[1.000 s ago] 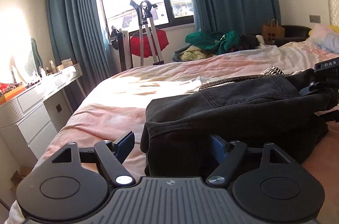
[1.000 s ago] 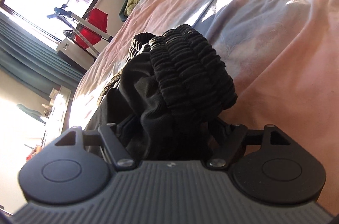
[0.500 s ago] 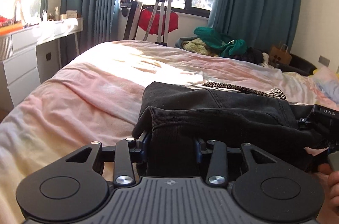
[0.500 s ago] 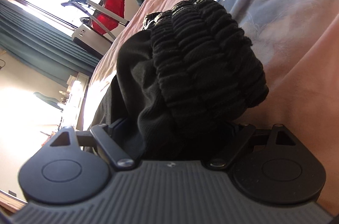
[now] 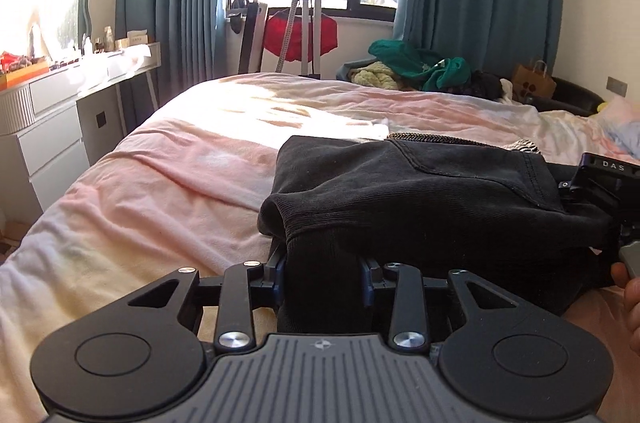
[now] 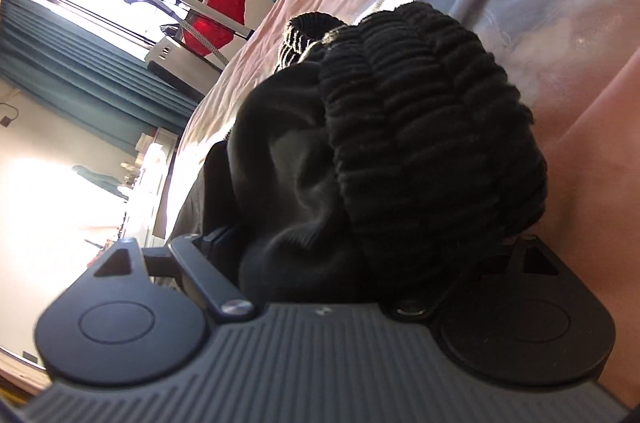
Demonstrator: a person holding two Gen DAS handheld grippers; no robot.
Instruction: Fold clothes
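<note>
A black garment (image 5: 420, 199), folded over itself, lies on the pink bed sheet (image 5: 168, 191). My left gripper (image 5: 322, 271) is shut on a thick fold at its near edge. The right gripper's body (image 5: 604, 183) shows at the garment's right end in the left wrist view, with a hand (image 5: 632, 295) below it. In the right wrist view the garment's ribbed waistband (image 6: 432, 143) bulges out of my right gripper (image 6: 340, 263), which is shut on the bunched cloth; its fingertips are hidden by the fabric.
A white dresser (image 5: 44, 139) stands left of the bed. Beyond the bed are a heap of green and yellow clothes (image 5: 416, 69), a red item on a metal stand (image 5: 304, 31), a paper bag (image 5: 534, 83), teal curtains and a window.
My left gripper went from open beside the garment's edge to shut on it. The right gripper pushed further into the waistband, and the bunched cloth now fills more of its view.
</note>
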